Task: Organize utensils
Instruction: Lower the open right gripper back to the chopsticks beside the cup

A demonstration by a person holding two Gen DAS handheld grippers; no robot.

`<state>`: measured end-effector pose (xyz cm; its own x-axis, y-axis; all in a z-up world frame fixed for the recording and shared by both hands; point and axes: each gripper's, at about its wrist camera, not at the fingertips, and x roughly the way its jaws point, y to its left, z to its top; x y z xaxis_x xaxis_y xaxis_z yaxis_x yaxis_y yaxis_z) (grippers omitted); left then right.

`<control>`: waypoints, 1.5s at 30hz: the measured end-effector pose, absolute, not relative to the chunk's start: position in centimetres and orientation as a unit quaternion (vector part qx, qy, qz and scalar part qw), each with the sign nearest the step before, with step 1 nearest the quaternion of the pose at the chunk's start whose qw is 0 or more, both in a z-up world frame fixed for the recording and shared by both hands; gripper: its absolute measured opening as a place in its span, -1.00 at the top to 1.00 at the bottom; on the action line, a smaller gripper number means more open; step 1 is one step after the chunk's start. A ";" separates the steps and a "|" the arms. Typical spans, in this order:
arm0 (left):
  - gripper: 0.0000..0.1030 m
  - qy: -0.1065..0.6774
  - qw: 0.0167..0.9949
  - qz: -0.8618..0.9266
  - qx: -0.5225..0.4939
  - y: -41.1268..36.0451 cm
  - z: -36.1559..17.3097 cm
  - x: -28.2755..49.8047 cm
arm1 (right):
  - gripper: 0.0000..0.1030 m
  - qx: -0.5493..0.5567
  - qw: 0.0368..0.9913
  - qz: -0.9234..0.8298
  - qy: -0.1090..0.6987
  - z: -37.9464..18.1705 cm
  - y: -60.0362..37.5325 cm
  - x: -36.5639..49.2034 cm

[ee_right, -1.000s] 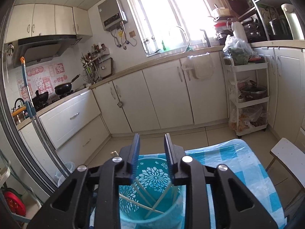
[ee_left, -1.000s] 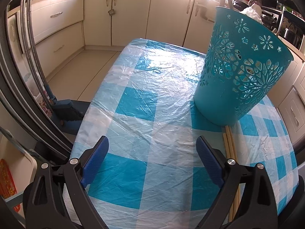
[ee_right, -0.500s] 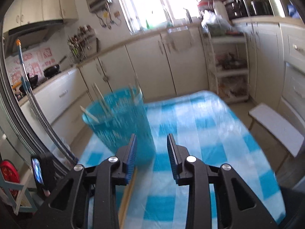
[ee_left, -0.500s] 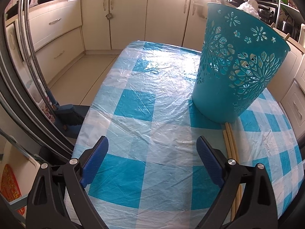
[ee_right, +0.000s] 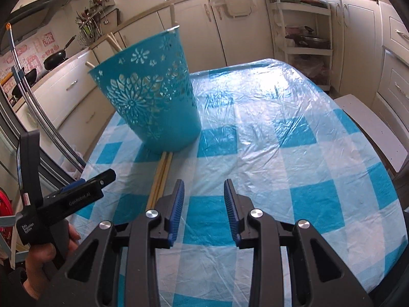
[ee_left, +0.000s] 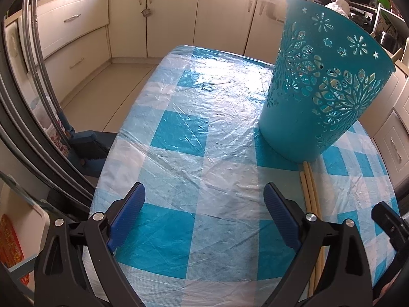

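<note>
A teal cut-out basket [ee_left: 322, 81] [ee_right: 149, 94] stands on the blue-and-white checked table [ee_left: 204, 133] [ee_right: 294, 138], with wooden chopstick ends poking over its rim [ee_right: 113, 42]. A pair of wooden chopsticks [ee_left: 310, 192] [ee_right: 161, 176] lies on the cloth, running from the basket's foot toward the near edge. My left gripper [ee_left: 204, 204] hovers wide open over bare cloth, left of that pair. My right gripper [ee_right: 203, 192] is open to a narrow gap with nothing between its fingers, just right of the pair. The left gripper's body [ee_right: 74, 197], held by a hand, shows at the lower left.
Cream kitchen cabinets [ee_left: 173, 15] ring the room. A white shelf trolley with a pot [ee_right: 306, 41] stands beyond the table's far end. A white stool [ee_right: 368, 125] sits off the table's right side. A broom and dustpan [ee_left: 81, 143] rest on the floor at left.
My right gripper has dropped from above the basket's mouth to low over the table near the loose chopsticks, tipping downward. The left gripper has stayed put.
</note>
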<state>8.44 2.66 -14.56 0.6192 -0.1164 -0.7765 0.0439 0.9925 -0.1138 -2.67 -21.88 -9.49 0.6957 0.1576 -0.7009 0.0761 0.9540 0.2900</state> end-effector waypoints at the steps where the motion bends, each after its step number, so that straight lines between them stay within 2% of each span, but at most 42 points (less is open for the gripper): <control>1: -0.75 0.434 0.899 -0.045 -0.042 2.7 -14.6 8.5 | 0.37 0.149 0.908 0.023 0.391 -9.6 -21.8 -2.7; 23: -0.75 0.438 0.897 -0.044 -0.043 2.7 -14.9 8.5 | 0.37 0.132 0.901 0.027 0.412 -11.0 -20.3 -2.7; 45: -0.78 0.443 0.893 -0.044 -0.066 3.6 -15.1 8.7 | 0.37 0.109 0.902 0.051 0.416 -11.3 -17.1 1.5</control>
